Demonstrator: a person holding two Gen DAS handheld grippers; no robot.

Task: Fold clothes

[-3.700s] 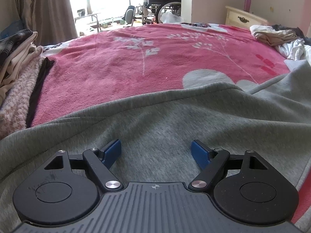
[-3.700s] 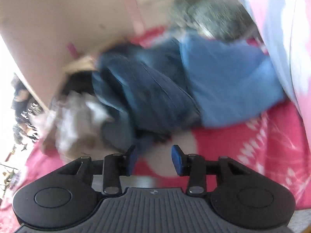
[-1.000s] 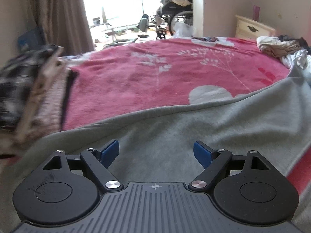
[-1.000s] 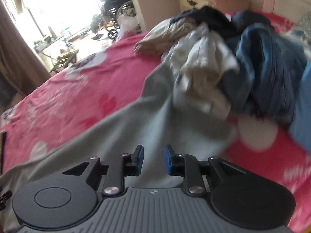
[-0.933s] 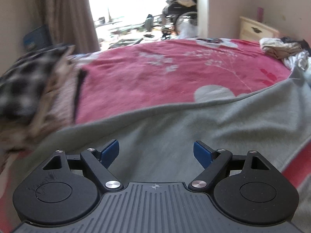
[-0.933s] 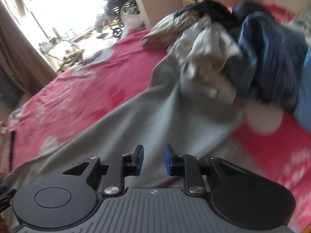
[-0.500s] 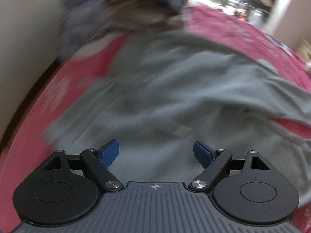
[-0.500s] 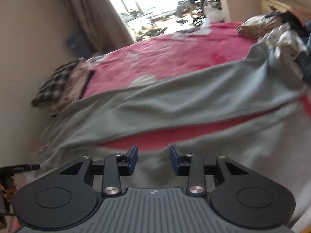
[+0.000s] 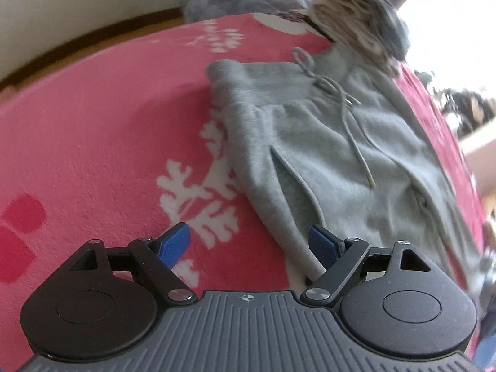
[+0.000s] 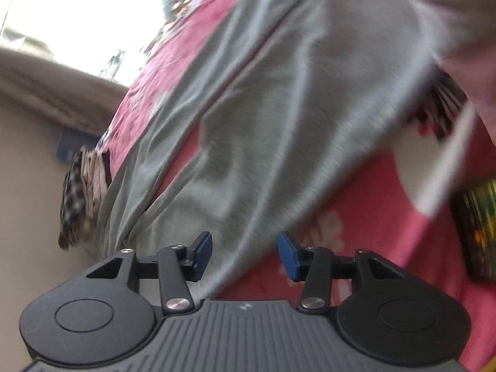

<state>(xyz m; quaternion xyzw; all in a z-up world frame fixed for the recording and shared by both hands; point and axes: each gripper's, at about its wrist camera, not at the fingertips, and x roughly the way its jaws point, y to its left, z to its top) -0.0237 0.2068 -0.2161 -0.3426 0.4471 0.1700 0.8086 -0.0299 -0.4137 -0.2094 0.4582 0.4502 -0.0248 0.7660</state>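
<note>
Left wrist view: grey fleece drawstring sweatpants (image 9: 334,142) lie flat on the red floral bedspread (image 9: 102,142), right of centre. Left gripper (image 9: 249,245) gapes wide, empty; right gripper (image 10: 245,252), just opening, grips nothing. Apparently mid-repositioning; next, seize the waistband edge.

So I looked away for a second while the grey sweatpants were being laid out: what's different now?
Both views have swung from across the bed to the grey sweatpants: the left tongs now sit over the waistband end with its drawstring. The right tongs have just been opening, with nothing pinched. The left tongs stay wide open and empty; the pants still lie on the pink blanket.
</note>
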